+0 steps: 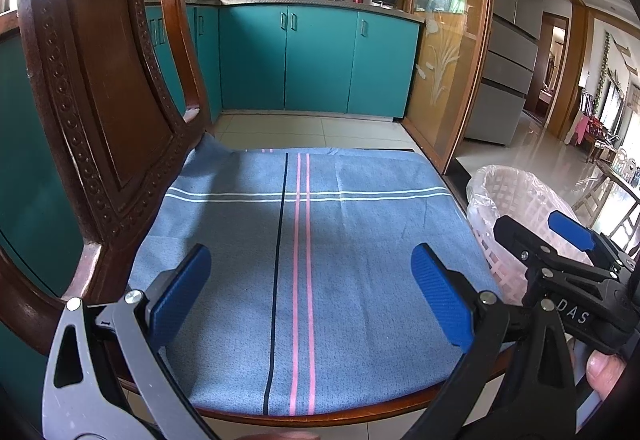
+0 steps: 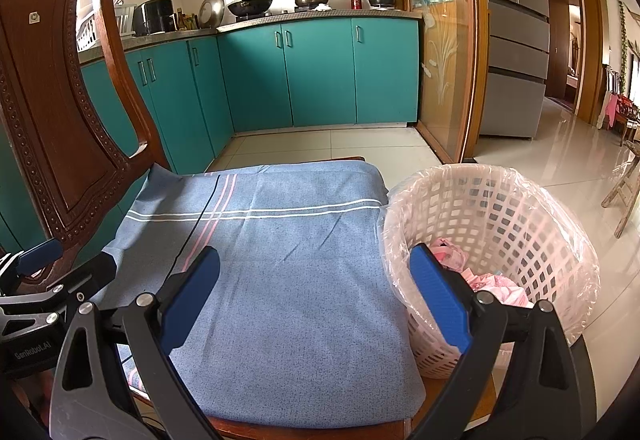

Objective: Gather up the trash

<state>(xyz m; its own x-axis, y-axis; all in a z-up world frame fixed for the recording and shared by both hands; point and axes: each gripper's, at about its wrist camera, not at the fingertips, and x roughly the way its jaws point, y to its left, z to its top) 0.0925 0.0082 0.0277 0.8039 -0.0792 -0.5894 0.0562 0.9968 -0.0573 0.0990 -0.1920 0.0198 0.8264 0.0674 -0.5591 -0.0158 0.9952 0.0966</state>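
A white lattice waste basket lined with a clear bag stands on the floor to the right of a wooden chair. Pink crumpled trash lies inside it. The chair seat carries a blue striped cloth with nothing on it. My left gripper hovers open over the front of the cloth, nothing between its blue pads. My right gripper is open too, its right finger in front of the basket rim and its left over the cloth. In the left wrist view the basket shows behind the right gripper.
The carved chair back rises at the left. Teal kitchen cabinets line the far wall with pots on the counter. A glass sliding door and a grey fridge stand right. Glossy tiled floor extends beyond the basket.
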